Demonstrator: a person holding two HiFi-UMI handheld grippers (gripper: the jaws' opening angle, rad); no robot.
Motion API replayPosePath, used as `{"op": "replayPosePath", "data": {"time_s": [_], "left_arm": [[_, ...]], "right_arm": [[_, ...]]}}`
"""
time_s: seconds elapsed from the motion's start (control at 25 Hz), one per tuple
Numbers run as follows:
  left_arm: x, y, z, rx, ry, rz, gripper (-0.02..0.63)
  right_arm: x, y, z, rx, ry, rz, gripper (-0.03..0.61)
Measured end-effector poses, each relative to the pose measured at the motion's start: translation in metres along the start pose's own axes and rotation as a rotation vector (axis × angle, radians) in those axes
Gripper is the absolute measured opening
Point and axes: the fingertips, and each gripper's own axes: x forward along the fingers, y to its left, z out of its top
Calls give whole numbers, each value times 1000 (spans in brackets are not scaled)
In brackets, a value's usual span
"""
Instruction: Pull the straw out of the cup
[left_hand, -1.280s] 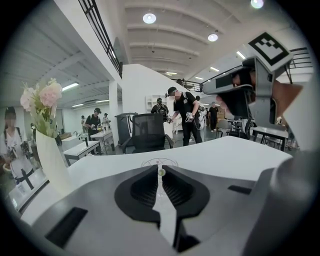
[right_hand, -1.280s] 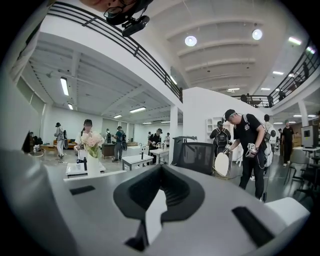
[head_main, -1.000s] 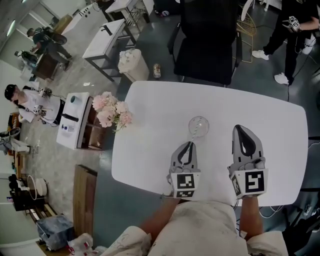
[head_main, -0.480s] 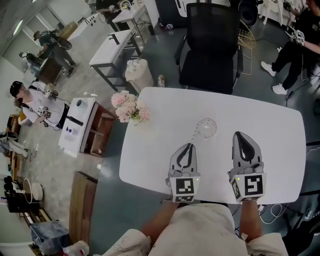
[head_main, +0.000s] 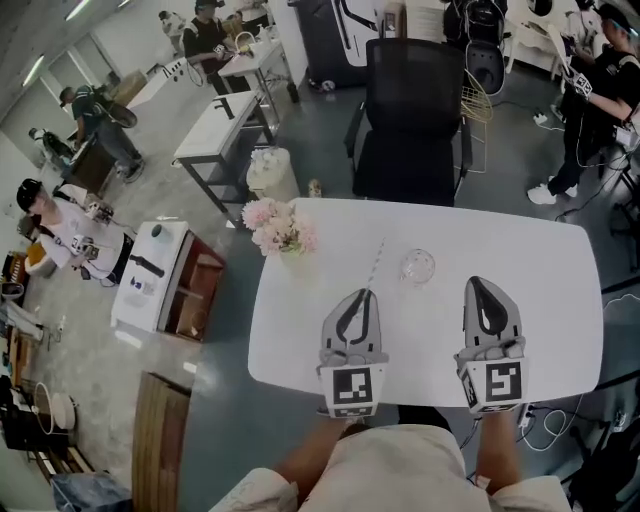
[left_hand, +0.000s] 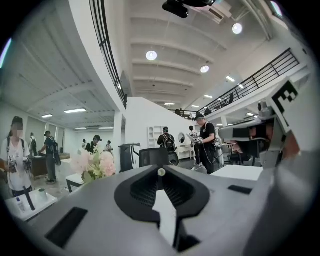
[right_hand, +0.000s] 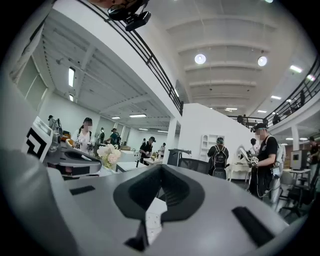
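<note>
Nearest the person, the left hand-held gripper (head_main: 363, 294) pinches the near end of the straw (head_main: 375, 262). The right hand-held gripper (head_main: 478, 284) hovers beside it over the white counter (head_main: 545, 260), jaws pressed together on nothing. A second ago the straw leaned inside the cup (head_main: 418, 266); now it is out, slanting away from the left jaws, just left of the cup and apart from it, with the pink flowers (head_main: 280, 228) at the counter's far left corner and a black chair (head_main: 415, 110) beyond.
</note>
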Motion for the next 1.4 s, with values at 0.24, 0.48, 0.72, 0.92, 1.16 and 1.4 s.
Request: {"op": "replayPosePath", "data": {"time_s": [0.24,0.48,0.72,0.92,1.16,1.4], "left_arm": [[-30,22,57,81,-164,-26,25],[-60,37,99,131,-252,-64,25],[-85,43,118,106,-299,-84,25],[-98,46,122,126,-307,-89,25],[-108,49,127,94,-321,-88,25],[-109,48,129,126,-331,-94,25]], "right_arm": [[-26,5,35,-11,-61,-98,2],[-56,14,72,-34,-123,-179,2],[-81,21,97,-39,-179,-235,2],[-93,27,99,-40,-177,-246,2],[-98,34,103,-43,-184,-245,2],[-98,37,105,-45,-194,-239,2]]}}
